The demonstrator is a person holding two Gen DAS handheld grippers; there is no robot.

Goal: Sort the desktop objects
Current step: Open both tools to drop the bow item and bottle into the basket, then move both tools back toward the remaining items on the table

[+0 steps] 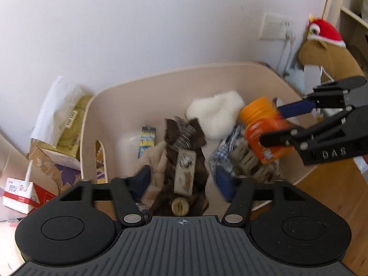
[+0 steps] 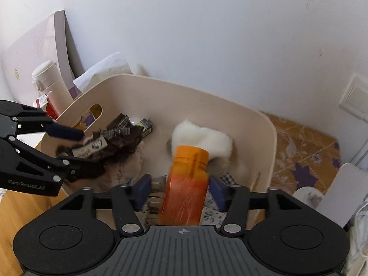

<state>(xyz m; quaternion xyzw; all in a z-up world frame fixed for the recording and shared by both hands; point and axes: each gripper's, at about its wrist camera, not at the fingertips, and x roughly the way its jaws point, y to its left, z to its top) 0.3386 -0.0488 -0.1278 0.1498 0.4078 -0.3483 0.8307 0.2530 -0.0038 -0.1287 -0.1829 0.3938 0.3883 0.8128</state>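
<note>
While the left tool [image 1: 181, 181] stands spread around a brown fur piece [image 1: 184, 161] over the beige bin [image 1: 147, 87], the right tool [image 2: 182, 189], at its 3 o'clock, stands parted, fingers beside an orange bottle [image 2: 186, 184].

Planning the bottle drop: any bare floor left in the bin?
Little. Bare bin floor shows along the back wall, between the small printed box and white fluffy item. The front is crowded: brown fur piece between the left gripper's open jaws, checked cloth, and the orange bottle between the right gripper's open jaws.
</note>
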